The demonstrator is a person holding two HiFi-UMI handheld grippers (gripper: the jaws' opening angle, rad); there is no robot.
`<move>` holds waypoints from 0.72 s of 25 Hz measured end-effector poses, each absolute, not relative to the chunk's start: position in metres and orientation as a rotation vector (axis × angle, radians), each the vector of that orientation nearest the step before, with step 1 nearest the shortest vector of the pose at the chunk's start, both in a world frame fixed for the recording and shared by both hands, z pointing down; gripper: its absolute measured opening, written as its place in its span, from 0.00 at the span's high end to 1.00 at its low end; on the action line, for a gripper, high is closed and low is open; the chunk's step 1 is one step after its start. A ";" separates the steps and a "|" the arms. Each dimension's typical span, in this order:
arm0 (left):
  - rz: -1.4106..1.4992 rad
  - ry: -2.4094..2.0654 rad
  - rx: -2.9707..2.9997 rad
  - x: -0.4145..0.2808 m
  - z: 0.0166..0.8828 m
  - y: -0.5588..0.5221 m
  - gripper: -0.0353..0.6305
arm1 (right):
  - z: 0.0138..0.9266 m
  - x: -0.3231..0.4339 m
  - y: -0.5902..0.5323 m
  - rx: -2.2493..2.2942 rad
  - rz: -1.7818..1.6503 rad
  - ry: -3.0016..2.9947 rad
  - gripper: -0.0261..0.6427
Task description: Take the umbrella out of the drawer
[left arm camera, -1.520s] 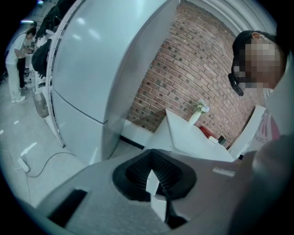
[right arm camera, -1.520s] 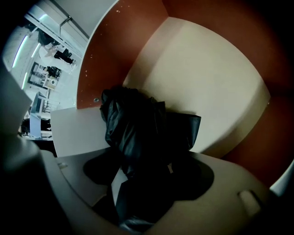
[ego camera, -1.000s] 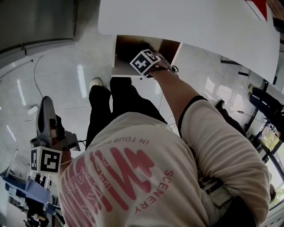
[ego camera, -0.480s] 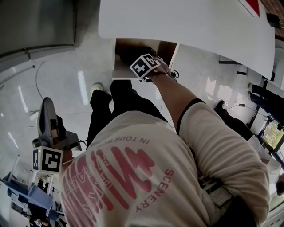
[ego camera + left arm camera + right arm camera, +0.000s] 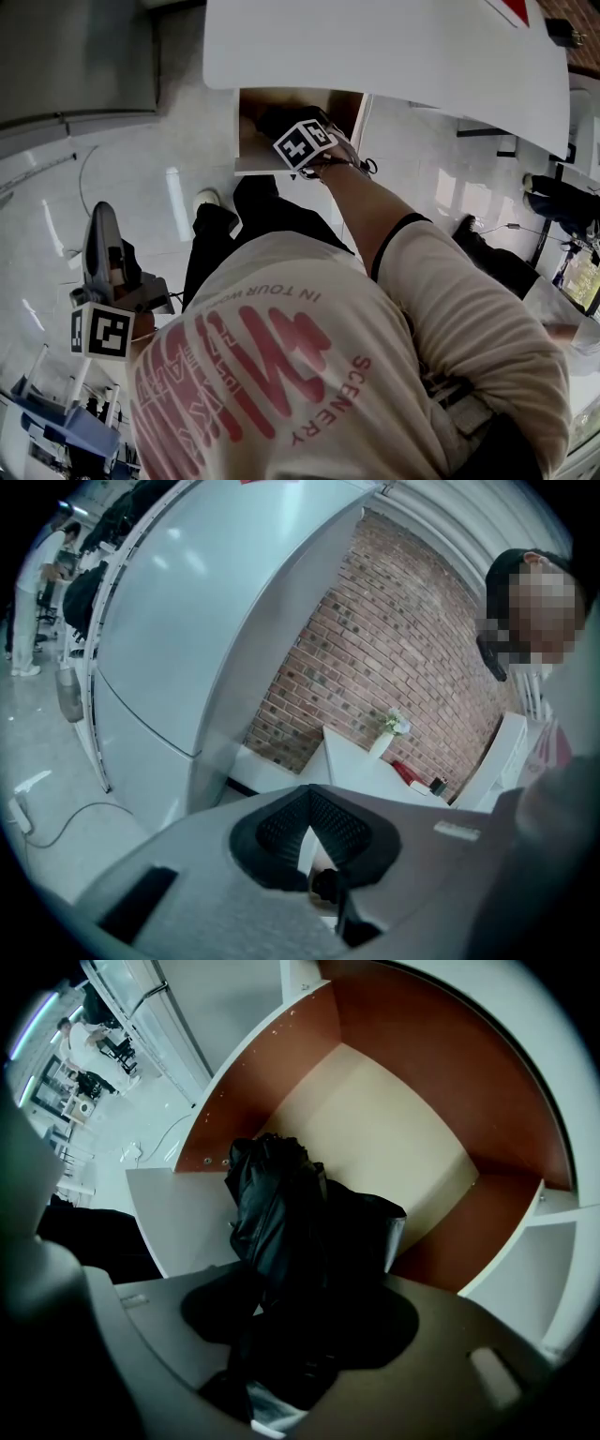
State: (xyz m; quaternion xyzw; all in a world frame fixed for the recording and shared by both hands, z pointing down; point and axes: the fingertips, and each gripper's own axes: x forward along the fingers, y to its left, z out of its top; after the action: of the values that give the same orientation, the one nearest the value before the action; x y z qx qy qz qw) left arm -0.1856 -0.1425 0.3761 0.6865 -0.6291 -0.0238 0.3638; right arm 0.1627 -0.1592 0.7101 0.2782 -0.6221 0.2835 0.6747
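The open drawer sticks out from under a white table; its brown walls and beige bottom fill the right gripper view. A black folded umbrella hangs over the drawer, a little above its bottom. My right gripper points down and is shut on the umbrella, which hides the jaw tips. In the head view its marker cube sits over the drawer with the dark umbrella beyond it. My left gripper hangs at the lower left, away from the drawer, shut with nothing in it.
The drawer's white front panel lies near the person's dark trouser legs. A glossy white floor spreads to the left. A large white cabinet and a brick wall face the left gripper.
My right gripper has risen slightly with the umbrella in its jaws. The left gripper has barely moved.
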 end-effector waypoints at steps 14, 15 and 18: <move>-0.137 -1.529 1.906 -0.163 0.351 -0.165 0.94 | 0.669 0.186 -0.147 0.756 0.675 -1.377 0.58; -0.142 -1.523 1.914 -0.163 0.349 -0.167 0.94 | 0.666 0.186 -0.146 0.766 0.680 -1.375 0.58; -0.158 -1.500 1.933 -0.164 0.345 -0.168 0.94 | 0.657 0.187 -0.141 0.793 0.692 -1.370 0.58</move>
State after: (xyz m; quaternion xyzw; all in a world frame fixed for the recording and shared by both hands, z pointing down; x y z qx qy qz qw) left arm -0.1639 -0.1684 0.3445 0.7420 -0.5757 -0.0606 0.3381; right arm 0.1866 -0.1410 0.6569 0.3492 -0.6028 0.3048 0.6495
